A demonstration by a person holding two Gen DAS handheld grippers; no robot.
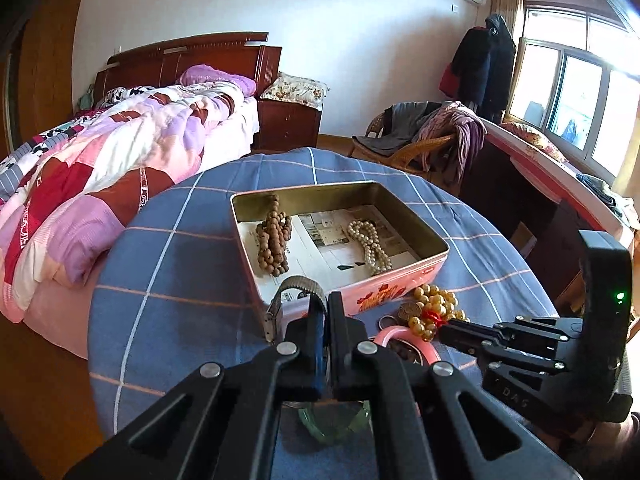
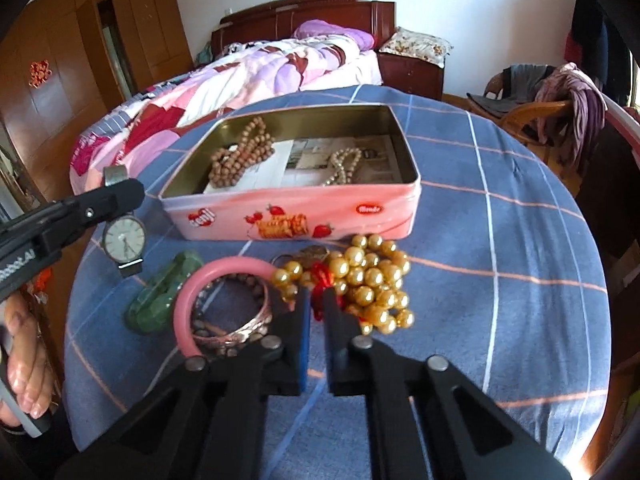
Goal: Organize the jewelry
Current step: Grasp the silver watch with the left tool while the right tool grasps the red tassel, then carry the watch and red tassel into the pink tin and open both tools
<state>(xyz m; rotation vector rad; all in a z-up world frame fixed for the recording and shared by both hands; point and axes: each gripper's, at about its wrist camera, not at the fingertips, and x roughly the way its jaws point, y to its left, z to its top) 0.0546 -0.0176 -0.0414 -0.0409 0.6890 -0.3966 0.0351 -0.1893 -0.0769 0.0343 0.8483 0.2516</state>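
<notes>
A: Two strands already lie in the pink tin [image 2: 296, 216]: the brown wooden beads [image 2: 240, 156] toward its left end and the pearl necklace [image 2: 342, 168] toward its right, both on the paper lining.

B: And the watch [image 2: 124, 238]?

A: It hangs by its mesh strap from the left gripper [image 1: 325, 312], whose fingers are clenched on the band just in front of the tin's near left corner; the dial dangles below, above the cloth.

B: What about the right gripper [image 2: 316, 300]?

A: Its fingers are drawn nearly together around the red tassel of the gold bead string [image 2: 368, 280], which sits in a heap in front of the tin's near wall. Whether they actually pinch the tassel cannot be told.

B: Anything else nearby?

A: A pink bangle [image 2: 224, 270] ringing some thinner bracelets [image 2: 240, 320] lies left of the gold beads, and a green jade bangle [image 2: 164, 292] beside that, all on the blue checked tablecloth [image 2: 500, 240]. A bed [image 2: 260, 68] stands behind.
</notes>
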